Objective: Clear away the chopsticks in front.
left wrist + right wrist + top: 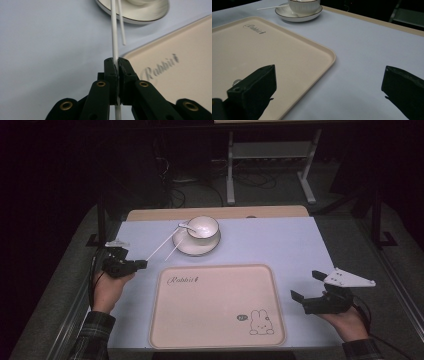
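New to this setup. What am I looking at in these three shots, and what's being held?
No robot here: a person holds a two-fingered gripper in each hand. One camera looks down on the table; the other two ride on the grippers.

On the table lie a beige tray and a saucer carrying a bowl with a spoon.

The left gripper is shut on one white chopstick; a second chopstick leans on the saucer. The right gripper waits open beside the tray, holding nothing.

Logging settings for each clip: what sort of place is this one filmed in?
Probably a lab or workshop recording station, not a dining room: a table under a pale cover in a dark room, cables on the floor behind, and staged tableware, a tray and a bowl on a saucer.
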Motion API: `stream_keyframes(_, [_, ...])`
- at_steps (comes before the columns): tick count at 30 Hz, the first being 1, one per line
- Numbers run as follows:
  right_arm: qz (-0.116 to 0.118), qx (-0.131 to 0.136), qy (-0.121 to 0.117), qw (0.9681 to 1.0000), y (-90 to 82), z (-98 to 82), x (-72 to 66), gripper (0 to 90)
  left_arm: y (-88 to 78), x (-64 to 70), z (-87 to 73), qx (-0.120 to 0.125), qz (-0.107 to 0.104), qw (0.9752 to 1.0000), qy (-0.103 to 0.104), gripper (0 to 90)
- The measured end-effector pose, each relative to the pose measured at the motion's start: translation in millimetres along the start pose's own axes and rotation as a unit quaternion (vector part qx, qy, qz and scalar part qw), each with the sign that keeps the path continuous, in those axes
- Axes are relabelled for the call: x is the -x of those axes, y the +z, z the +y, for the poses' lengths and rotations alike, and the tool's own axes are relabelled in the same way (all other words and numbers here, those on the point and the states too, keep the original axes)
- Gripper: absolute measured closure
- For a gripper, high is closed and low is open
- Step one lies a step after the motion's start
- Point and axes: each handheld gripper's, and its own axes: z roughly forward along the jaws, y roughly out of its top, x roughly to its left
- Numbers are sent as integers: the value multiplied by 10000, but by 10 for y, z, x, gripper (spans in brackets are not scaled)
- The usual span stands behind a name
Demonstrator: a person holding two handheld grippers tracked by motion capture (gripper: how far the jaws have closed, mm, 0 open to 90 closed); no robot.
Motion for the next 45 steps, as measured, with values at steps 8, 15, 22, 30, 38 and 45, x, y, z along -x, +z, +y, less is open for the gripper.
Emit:
stream_keyframes(8, [-6,-19,-18,10000,6,-1,0,0,-147,340,-149,42,-406,9989,225,862])
stream_keyframes(15, [-8,-42,-36,10000,16,1,-2,0,13,731,-217,-145,-881,9942,593,861])
stream_keyframes(22, [-25,-35,-49,10000,9,-3,5,0,153,897,-253,-356,-1065,9907,773,861])
stream_keyframes(30, [-13,-46,-60,10000,18,-1,1,0,290,941,-311,-615,-1102,9885,837,860])
stream_keyframes(38, [-3,-44,-70,10000,19,3,-5,0,383,915,-360,-747,-1083,9875,865,854])
stream_keyframes(45, [-6,-47,-70,10000,17,6,-9,0,516,919,-422,-1088,-846,9852,1017,835])
